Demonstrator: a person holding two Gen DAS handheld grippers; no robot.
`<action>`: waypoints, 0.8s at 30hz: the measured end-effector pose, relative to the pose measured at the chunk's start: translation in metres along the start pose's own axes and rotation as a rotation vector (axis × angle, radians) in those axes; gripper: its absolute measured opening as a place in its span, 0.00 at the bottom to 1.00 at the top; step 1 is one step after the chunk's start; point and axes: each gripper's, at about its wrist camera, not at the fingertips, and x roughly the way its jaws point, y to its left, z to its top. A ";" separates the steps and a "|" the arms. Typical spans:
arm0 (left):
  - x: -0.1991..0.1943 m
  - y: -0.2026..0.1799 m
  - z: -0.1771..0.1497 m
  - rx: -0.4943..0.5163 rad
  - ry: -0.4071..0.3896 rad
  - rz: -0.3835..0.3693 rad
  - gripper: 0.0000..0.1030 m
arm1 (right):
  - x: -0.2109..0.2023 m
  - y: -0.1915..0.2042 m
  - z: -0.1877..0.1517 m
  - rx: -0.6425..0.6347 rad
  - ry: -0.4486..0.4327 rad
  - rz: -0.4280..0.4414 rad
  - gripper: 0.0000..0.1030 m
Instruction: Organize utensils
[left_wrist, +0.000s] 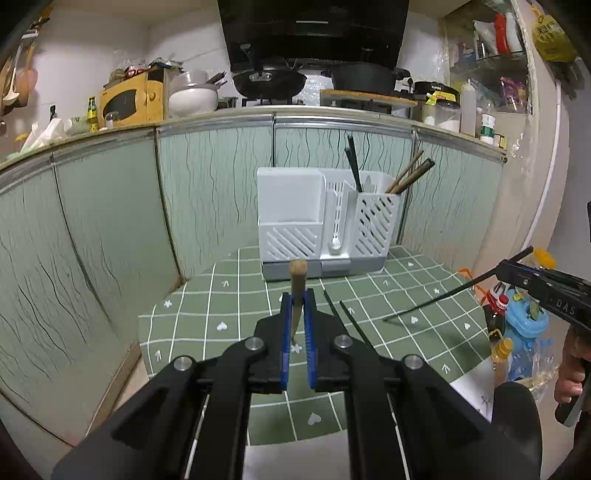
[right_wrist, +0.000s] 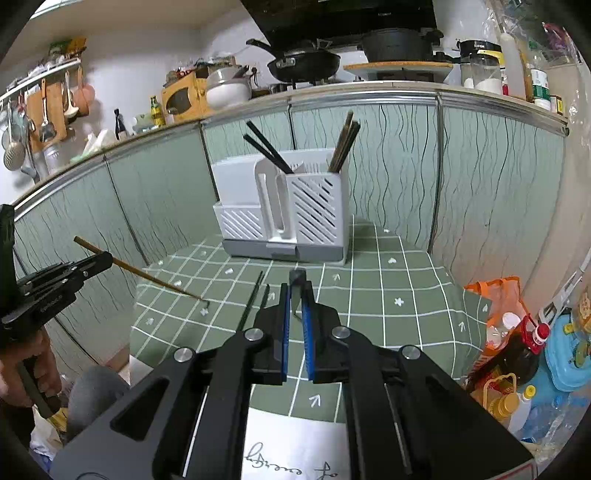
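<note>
Green tablecloth (left_wrist: 406, 291), left hand-held gripper (left_wrist: 297, 295) clamping wooden chopstick (left_wrist: 297, 280), right hand-held gripper (right_wrist: 295, 291) pinching foreshortened black chopstick (right_wrist: 296, 282)

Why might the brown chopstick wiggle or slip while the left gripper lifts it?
The brown chopstick is long and thin, pinched at one spot by the left gripper, so its free end slopes down and probably swings. It looks straight and stiff, unlikely to flop. Its smooth, narrow sides could slide between the pads, and set down it might roll.
</note>
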 end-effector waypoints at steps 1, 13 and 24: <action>-0.002 0.000 0.002 0.004 -0.005 -0.001 0.08 | -0.002 0.001 0.002 -0.001 -0.005 0.003 0.06; -0.008 -0.001 0.024 0.008 -0.010 -0.062 0.08 | -0.010 0.009 0.021 -0.020 -0.036 0.024 0.06; 0.001 -0.008 0.026 0.040 0.059 -0.092 0.08 | -0.014 0.010 0.027 -0.024 -0.047 0.027 0.06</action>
